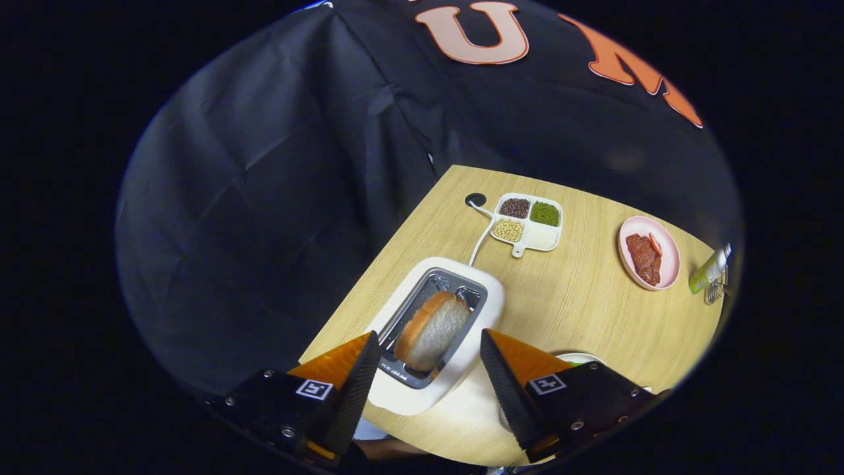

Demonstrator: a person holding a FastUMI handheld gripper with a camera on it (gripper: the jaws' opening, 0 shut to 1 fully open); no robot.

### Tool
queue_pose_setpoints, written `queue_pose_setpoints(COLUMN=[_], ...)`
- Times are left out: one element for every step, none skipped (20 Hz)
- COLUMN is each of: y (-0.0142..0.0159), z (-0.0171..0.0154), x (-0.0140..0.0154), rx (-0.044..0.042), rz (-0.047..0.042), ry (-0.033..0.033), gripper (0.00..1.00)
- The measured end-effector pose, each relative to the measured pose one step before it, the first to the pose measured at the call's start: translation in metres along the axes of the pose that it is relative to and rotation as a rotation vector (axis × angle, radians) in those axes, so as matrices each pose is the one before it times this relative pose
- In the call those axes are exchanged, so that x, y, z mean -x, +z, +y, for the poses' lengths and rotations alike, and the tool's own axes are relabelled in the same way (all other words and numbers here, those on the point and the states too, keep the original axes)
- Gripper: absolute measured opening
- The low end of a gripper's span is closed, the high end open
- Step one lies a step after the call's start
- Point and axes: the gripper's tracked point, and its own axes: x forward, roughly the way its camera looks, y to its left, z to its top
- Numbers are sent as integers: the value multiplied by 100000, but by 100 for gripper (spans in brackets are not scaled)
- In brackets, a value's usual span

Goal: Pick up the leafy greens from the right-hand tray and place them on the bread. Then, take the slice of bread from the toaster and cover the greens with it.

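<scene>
— What are the orange-and-black tongs [430,346] doing?

— They hang over the pale wooden tabletop [580,297] with fingers spread wide apart, gripping nothing. Between the tips stands a slice of white bread with a tan crust [432,330], upright in the slot of the white toaster with a metal top [438,316].

— And beyond it?

— A white divided tray of dark, green and yellow grains [531,224] sits past the toaster; well to its right, a pink round plate of red meat slices [649,254]. The greens cannot be made out.
</scene>
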Motion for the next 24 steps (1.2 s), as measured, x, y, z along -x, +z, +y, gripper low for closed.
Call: queue_pose_setpoints(y=[46,-122,-91,-110,-17,-202,10,-36,126,-138,-202,-66,-81,-188,151,11,54,165,235,261,261,174,280,163], z=[259,56,-55,-238,-126,-95,-240,-95,-215,-302,-284,-199,-109,140,116,-132,-42,119,78,160,-32,-7,-9,-110], x=[-530,-614,-523,-600,-528,-548,-328,-109,-208,-14,-66,115,-7,127,150,98,239,394,580,704,739,952,886,977], rx=[-339,-137,-210,2,-515,-663,-969,-821,-968,-1131,-388,-182,-119,-650,-489,-1084,-432,-982,-471,-569,-472,-539,-209,-257], rz=[1007,1672,1126,1541,1211,1262,593,538,-151,445,307,-108,40,16,-240,-951,-841,-1406,-1643,-1760,-2210,-2152,-2073,-2103], ry=[-345,-720,-1199,-1388,-705,-549,-796,-381,-245,-376,-673,-433,200,56,545,686,1513,1407,1341,1706,1408,1257,1509,1027], gripper=[90,89,86,85,81,80,76,74,68,64,56,48,37,32,23,19,15,14,12,11,11,11,11,11])
